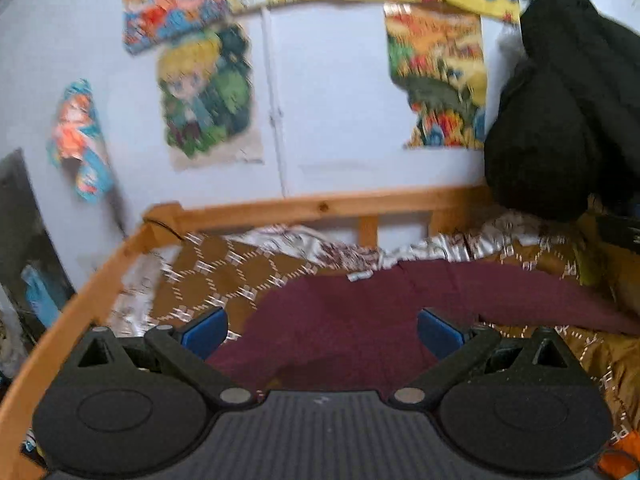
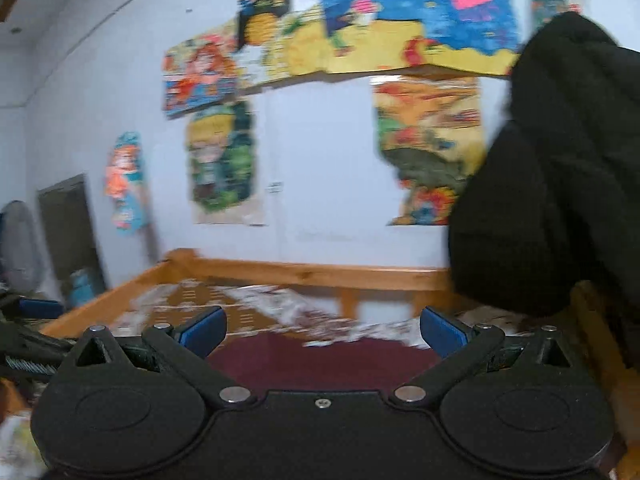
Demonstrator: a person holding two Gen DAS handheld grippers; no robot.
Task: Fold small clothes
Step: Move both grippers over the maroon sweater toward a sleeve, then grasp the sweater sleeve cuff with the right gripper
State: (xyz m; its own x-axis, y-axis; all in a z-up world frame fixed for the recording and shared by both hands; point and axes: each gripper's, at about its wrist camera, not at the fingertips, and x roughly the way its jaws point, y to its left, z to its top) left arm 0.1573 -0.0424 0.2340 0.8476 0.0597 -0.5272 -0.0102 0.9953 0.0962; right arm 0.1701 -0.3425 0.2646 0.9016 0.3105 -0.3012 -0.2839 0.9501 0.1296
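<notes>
Left wrist view, L to R: wooden bed frame at lower left; brown patterned bedspread; maroon garment lying flat on bed, centre, spanning under and between fingers of left gripper, fingers spread wide, holding nothing; black clothing hanging upper right.

Right wrist view: right gripper fingers apart, empty; garment below them, lower centre, blurred.
</notes>
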